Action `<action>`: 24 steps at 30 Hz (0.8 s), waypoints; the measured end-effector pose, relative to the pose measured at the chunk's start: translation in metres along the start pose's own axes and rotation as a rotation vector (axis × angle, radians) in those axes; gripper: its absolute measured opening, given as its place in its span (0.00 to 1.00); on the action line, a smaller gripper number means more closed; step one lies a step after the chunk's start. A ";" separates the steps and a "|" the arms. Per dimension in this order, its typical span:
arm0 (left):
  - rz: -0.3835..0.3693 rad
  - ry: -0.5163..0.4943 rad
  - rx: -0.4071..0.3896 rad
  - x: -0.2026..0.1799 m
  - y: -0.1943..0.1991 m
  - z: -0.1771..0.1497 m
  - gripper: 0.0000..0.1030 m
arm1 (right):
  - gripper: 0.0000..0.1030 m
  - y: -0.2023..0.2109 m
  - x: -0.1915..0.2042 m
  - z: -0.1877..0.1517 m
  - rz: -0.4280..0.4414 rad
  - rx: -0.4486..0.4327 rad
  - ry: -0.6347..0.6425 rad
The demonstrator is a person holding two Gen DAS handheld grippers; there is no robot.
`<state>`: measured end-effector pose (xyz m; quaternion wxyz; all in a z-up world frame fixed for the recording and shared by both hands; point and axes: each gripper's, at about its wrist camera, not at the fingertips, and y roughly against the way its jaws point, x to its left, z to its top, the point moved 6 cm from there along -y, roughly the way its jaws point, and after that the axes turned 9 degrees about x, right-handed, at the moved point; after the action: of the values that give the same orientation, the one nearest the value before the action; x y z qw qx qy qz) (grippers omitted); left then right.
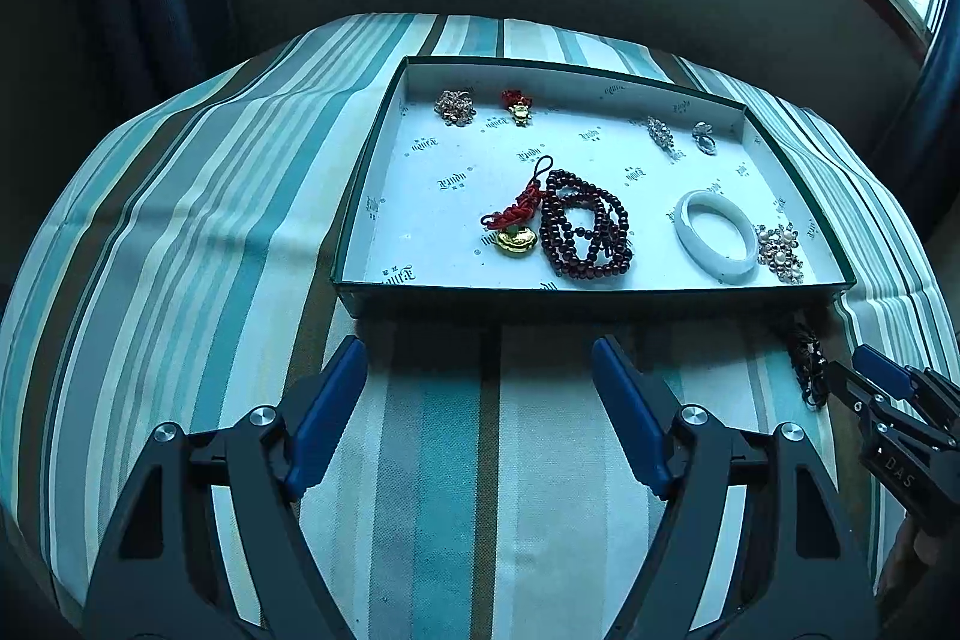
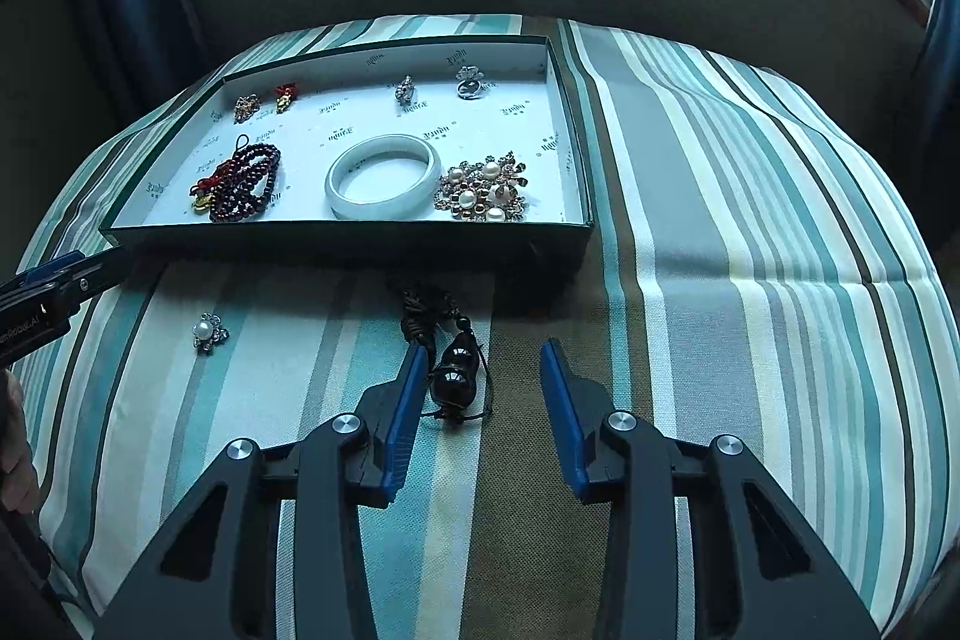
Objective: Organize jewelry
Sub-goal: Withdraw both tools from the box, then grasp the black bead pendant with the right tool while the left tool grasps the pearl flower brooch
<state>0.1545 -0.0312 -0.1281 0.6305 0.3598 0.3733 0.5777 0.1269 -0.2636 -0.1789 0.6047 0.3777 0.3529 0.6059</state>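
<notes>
1. Jewelry lies mostly inside a shallow green box (image 2: 576,130) lined with white printed paper, standing on a striped cloth (image 2: 750,220).
2. Just in front of the box's near wall, a black gourd pendant (image 2: 457,370) on a dark knotted cord rests on the cloth, outside the box.
3. The right gripper (image 2: 483,388) has its jaws spread; the pendant lies between them, against the blue pad of the left-hand finger, while the other pad stands clear of it.
4. A small pearl brooch (image 2: 210,333) also lies in front of the box, nearer its left corner.
5. The left gripper (image 1: 480,370) is spread wide over bare cloth in front of the box, with nothing between its jaws.
6. Within the box, along the near wall, lie a dark red bead strand (image 1: 585,226) with a gold charm (image 1: 515,239), a white bangle (image 2: 384,184) and a pearl flower cluster (image 2: 483,190).
7. The lining paper repeats an ornate printed word that cannot be read; the right gripper's body shows "DAS".
</notes>
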 end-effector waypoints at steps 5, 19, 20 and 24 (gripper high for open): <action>-0.005 -0.013 0.009 -0.004 -0.002 -0.004 0.75 | 0.29 -0.009 0.003 -0.002 0.006 0.021 0.003; -0.021 -0.056 0.025 -0.022 -0.004 -0.011 0.75 | 0.17 -0.010 0.007 -0.006 0.017 0.025 0.023; -0.022 -0.061 0.026 -0.023 -0.004 -0.012 0.75 | 0.17 -0.010 0.007 -0.006 0.018 0.024 0.022; -0.029 -0.085 0.033 -0.033 -0.005 -0.015 0.75 | 0.17 -0.010 0.008 -0.006 0.021 0.023 0.024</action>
<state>0.1416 -0.0644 -0.1374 0.6482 0.3887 0.3608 0.5464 0.1262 -0.2556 -0.1906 0.5897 0.3813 0.3630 0.6125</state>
